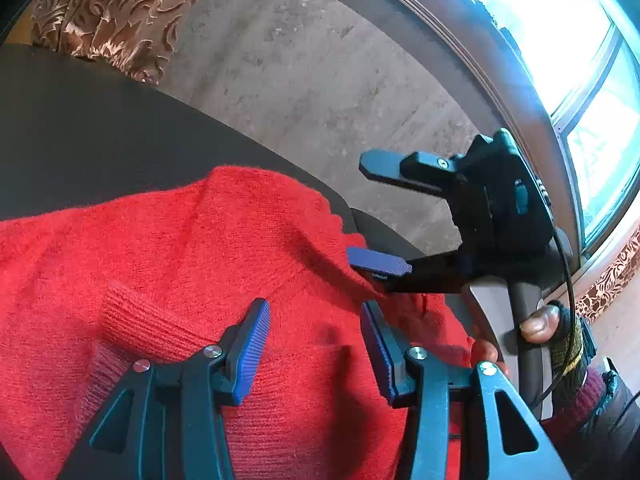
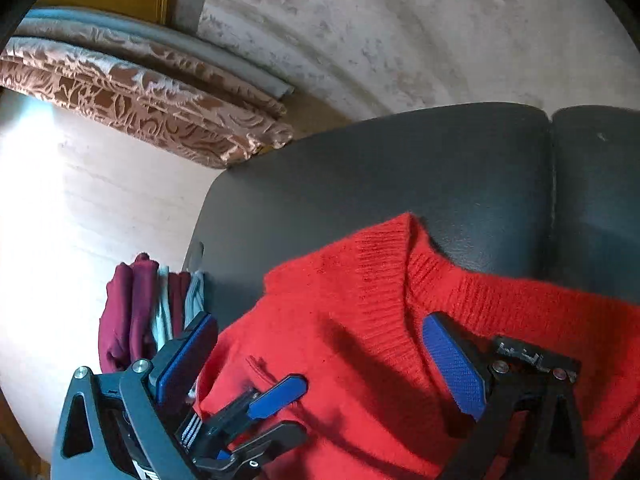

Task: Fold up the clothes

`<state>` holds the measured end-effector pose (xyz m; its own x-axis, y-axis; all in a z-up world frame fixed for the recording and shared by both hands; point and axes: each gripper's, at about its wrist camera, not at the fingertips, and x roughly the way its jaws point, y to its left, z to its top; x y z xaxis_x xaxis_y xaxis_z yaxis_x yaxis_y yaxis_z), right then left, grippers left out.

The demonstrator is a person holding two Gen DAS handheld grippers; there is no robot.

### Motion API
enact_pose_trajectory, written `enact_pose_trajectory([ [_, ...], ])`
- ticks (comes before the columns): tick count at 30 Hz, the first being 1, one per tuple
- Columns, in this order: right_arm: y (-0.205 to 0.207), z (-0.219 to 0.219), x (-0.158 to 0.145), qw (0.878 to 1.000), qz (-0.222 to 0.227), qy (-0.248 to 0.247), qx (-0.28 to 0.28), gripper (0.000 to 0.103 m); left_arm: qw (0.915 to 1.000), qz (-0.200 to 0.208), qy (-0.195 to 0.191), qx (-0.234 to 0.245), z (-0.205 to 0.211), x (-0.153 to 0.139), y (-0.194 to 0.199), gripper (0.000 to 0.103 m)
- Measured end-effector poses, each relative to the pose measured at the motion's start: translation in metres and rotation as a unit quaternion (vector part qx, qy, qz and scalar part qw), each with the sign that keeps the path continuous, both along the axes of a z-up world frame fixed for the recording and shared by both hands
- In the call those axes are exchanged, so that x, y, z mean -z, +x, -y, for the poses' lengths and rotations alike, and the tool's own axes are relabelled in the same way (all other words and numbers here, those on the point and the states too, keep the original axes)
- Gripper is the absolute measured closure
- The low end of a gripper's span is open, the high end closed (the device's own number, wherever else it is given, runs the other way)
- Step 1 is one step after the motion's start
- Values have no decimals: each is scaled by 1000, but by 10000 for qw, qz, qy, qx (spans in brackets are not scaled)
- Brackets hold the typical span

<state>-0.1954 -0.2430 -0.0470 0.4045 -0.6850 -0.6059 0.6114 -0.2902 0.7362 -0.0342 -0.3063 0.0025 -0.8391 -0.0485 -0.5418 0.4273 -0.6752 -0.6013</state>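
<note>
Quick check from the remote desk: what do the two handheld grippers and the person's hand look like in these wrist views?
Both are black plastic two-finger grippers with blue ribbed pads and silver pivot screws: the left gripper and the right gripper. The right gripper carries a grey handle and a thin black cable. The hand on that handle wears a dark fingerless glove with yellow trim and a maroon sleeve.

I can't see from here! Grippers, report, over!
Left gripper open above red sweater. Right gripper open, empty. Sweater on dark seat. Nothing blocking.
</note>
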Motion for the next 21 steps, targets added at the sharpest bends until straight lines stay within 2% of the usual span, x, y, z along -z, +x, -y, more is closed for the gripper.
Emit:
enact_pose_trajectory([
  [2, 0, 6, 0, 9999, 105, -32, -34, 0, 10000, 1, -13, -10, -1, 0, 0, 56],
  [6, 8, 26, 1, 9959, 733, -499, -188, 0, 10000, -7, -24, -18, -2, 1, 0, 56],
  [11, 5, 38, -1, 9843, 1304, -1171, 186, 0, 10000, -38, -24, -53, -4, 2, 0, 56],
  [16, -7, 30, 3, 9905, 974, -823, 505, 0, 10000, -40, -50, -71, -7, 3, -1, 56],
  [21, -6, -13, -27, 9941, 325, -822, 621, 0, 9999, -27, -64, -89, -9, 3, -4, 56],
])
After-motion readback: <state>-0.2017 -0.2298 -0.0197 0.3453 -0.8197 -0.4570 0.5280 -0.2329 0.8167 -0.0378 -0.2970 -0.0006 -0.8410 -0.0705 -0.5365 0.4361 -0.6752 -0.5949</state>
